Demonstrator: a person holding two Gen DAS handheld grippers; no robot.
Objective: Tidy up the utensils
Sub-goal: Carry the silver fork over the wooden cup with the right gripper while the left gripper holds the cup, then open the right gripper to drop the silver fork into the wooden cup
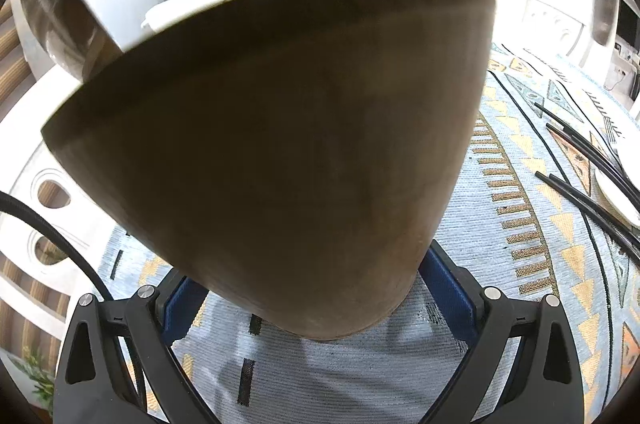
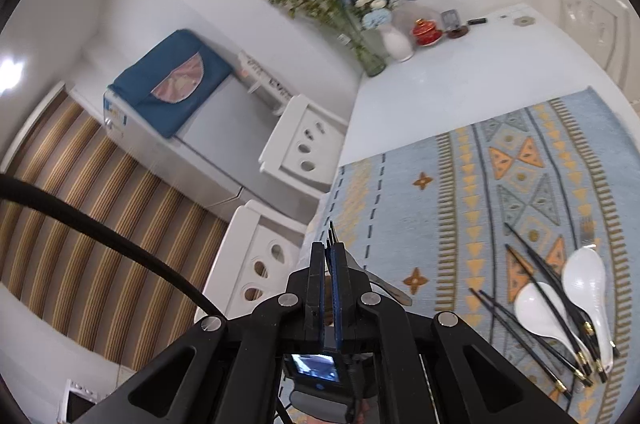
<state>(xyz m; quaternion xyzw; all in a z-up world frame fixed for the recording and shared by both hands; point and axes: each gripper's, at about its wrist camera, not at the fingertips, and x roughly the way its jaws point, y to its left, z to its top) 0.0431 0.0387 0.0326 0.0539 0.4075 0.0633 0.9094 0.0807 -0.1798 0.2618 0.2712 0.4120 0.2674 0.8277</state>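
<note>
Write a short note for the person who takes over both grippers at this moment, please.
Left gripper: pads appear to press on the wooden holder.
Right gripper: shut on a fork.
Done: cannot tell, the holder's inside is hidden.
Left: this fork goes into the holder; then, from the mat, two white spoons, the black chopsticks and a second fork.

No legible text, label, brand or number on anything in view.
</note>
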